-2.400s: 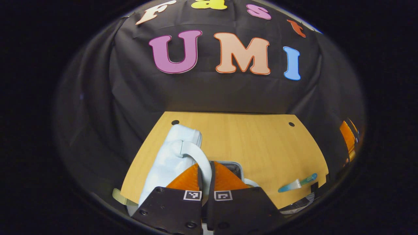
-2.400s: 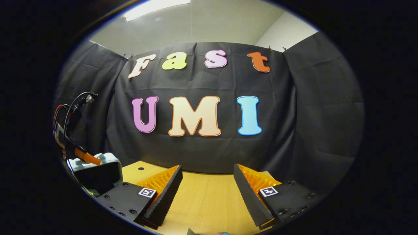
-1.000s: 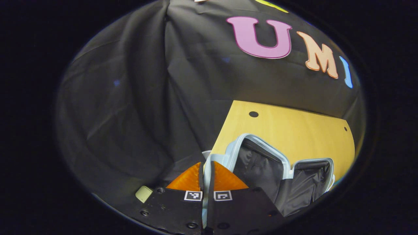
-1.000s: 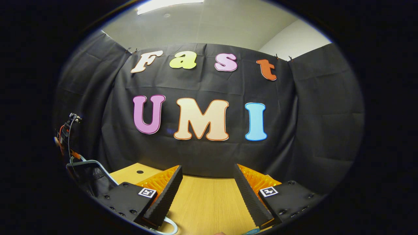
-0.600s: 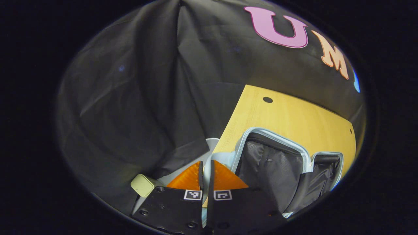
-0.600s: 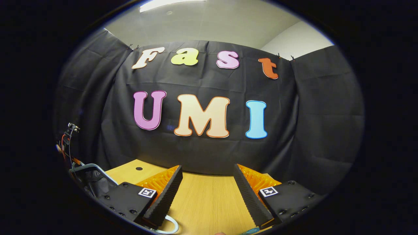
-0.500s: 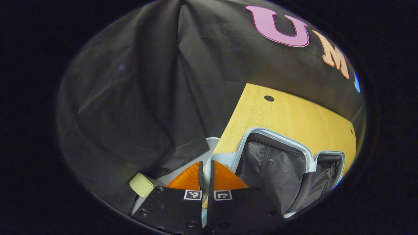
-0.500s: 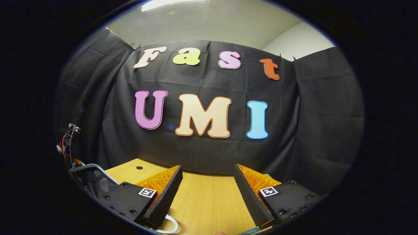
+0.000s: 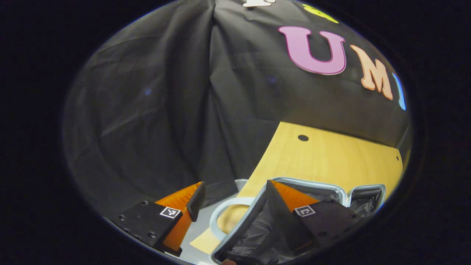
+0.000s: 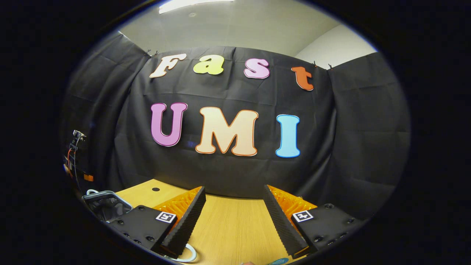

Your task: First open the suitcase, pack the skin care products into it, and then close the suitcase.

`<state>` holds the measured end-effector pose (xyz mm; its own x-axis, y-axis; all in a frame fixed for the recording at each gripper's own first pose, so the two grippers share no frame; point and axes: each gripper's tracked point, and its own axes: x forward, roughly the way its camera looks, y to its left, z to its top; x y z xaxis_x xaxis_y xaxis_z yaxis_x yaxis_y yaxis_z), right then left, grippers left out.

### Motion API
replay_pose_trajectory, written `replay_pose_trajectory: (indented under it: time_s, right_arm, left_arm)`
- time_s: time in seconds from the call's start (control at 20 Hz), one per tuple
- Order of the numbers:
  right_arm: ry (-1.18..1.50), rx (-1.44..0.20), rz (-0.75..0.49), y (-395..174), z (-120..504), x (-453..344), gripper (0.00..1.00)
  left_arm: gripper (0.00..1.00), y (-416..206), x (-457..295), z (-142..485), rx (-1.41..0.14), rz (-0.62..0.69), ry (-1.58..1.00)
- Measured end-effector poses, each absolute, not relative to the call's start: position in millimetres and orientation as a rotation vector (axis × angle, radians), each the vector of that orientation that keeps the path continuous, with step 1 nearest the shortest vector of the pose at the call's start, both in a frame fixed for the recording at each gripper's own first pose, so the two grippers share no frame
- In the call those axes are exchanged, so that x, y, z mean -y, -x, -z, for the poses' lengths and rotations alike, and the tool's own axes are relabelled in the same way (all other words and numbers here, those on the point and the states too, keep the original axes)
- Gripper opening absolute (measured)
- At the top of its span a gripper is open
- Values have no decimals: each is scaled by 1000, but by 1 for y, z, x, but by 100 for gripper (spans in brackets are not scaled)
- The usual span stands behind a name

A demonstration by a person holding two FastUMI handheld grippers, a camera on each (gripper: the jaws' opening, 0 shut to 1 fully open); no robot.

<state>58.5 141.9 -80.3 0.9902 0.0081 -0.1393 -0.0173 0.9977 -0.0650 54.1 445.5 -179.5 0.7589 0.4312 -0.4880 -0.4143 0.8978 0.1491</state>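
Observation:
The pale blue suitcase (image 9: 316,183) lies open on the wooden table (image 9: 331,158), its dark lining facing up. My left gripper (image 9: 235,186) stands open just above it, one finger on each side of the suitcase's looped handle (image 9: 220,208) without touching it. In the right gripper view the suitcase (image 10: 105,204) sits at the far left. My right gripper (image 10: 233,191) is open over the bare table (image 10: 232,228), holding nothing. A sliver of a teal skin care tube (image 10: 279,261) peeks in at the bottom edge.
The table's left edge (image 9: 257,173) runs right beside the suitcase, and black cloth hangs close behind and to the left. Cables (image 10: 71,154) hang at the far left above the suitcase. Bare table stretches ahead of my right gripper.
My left gripper, earlier shut on the suitcase handle while swinging the lid open, has let go and opened. The lid now lies flat. The right gripper has barely moved.

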Motion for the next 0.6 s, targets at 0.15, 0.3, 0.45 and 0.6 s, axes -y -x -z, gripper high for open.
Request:
replay_pose_trajectory:
  time_s: [0.15, 0.3, 0.45, 0.6]
  right_arm:
    - [58, -129, -25, -60, 79, -129, 99]
    - [54, -119, -44, -61, 79, -114, 96]
    - [56, -94, -58, -62, 77, -94, 99]
    - [56, -83, -67, -61, 82, -74, 99]
  left_arm:
    - [96, -53, -408, 153, -453, -443, -44]
    - [95, -59, -354, 132, -391, -383, -61]
    - [95, -62, -295, 110, -338, -323, -54]
    - [95, -64, -240, 102, -296, -270, -27]
